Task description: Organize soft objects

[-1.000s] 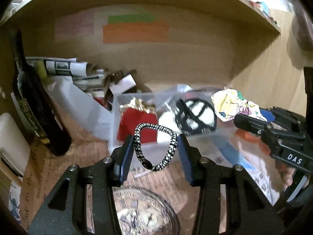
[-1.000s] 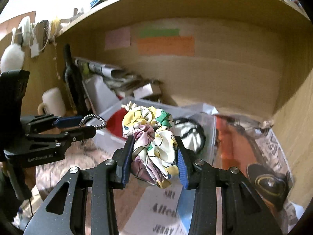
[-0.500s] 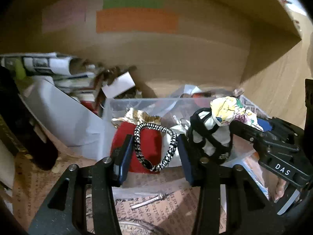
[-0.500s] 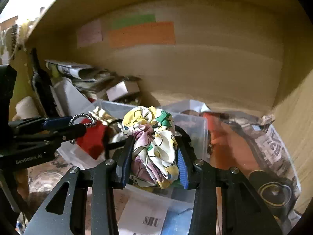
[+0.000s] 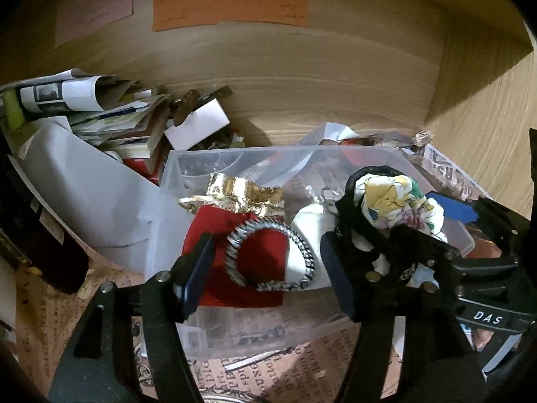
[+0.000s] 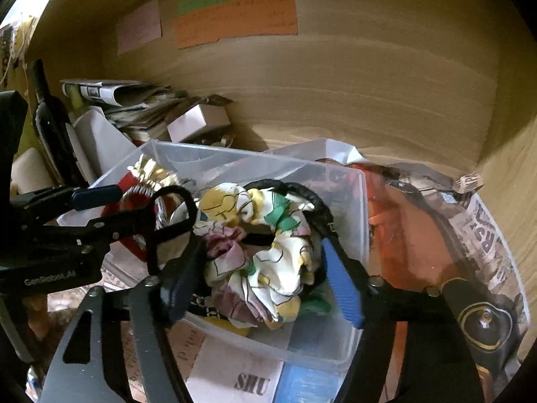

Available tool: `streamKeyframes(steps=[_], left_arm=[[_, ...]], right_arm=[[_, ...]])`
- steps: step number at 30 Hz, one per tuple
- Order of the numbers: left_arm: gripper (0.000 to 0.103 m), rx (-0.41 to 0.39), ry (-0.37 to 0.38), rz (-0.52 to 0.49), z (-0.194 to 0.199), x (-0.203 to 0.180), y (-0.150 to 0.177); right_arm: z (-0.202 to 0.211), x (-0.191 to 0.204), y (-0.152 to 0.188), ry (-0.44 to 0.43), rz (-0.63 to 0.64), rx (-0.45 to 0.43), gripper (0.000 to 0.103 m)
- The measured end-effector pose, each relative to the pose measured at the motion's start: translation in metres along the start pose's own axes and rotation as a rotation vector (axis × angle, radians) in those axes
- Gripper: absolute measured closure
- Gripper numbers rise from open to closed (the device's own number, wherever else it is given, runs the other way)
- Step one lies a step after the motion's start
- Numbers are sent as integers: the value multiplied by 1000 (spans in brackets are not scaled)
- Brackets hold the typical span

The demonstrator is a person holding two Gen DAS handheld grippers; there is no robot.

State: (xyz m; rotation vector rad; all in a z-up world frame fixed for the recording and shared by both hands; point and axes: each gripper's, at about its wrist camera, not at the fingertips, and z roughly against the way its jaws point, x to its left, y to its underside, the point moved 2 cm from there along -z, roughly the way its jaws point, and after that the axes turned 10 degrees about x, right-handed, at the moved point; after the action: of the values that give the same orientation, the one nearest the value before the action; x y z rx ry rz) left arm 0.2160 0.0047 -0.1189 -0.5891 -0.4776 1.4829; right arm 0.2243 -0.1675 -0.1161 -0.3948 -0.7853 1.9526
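Note:
A clear plastic box (image 5: 235, 158) (image 6: 362, 208) stands on the shelf. It holds a red pouch with a gold top (image 5: 255, 258), a white pad and a black strap item (image 6: 308, 198). My left gripper (image 5: 268, 268) is open over the box; the black-and-white braided hair tie (image 5: 268, 258) lies loose between its fingers on the red pouch. My right gripper (image 6: 265, 275) is open over the box's right half; the floral scrunchie (image 6: 261, 262) (image 5: 392, 201) rests between its fingers, not squeezed.
A dark bottle (image 6: 50, 124), rolled papers (image 5: 67, 90), a white sheet (image 5: 87, 201) and a small white card box (image 5: 198, 127) crowd the left. The wooden back wall bears coloured notes (image 5: 231, 6). Newspaper (image 6: 483, 235) lines the shelf at right, next to the side wall.
Both grippers moved forward and down over the box and opened. The hair tie and the scrunchie went from being clamped to lying loose between the fingers.

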Motion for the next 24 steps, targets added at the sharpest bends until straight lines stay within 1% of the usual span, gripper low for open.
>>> streamKeyframes(steps=[2, 5, 10, 14, 17, 24], left_arm=[[37, -8, 5, 6, 5, 2, 1], [36, -35, 10, 18, 20, 5, 3], [36, -120, 8, 30, 56, 6, 4], [35, -193, -2, 10, 88, 1, 5], [31, -252, -7, 3, 112, -4, 8], [19, -373, -13, -7, 161, -15, 23]], right_arm=[[5, -1, -1, -1, -3, -16, 29], [18, -1, -3, 1, -1, -53, 28], [48, 2, -6, -9, -3, -124, 28], [78, 8, -7, -10, 6, -197, 28], [103, 13, -5, -13, 11, -258, 19], [143, 25, 1, -18, 35, -357, 17]])
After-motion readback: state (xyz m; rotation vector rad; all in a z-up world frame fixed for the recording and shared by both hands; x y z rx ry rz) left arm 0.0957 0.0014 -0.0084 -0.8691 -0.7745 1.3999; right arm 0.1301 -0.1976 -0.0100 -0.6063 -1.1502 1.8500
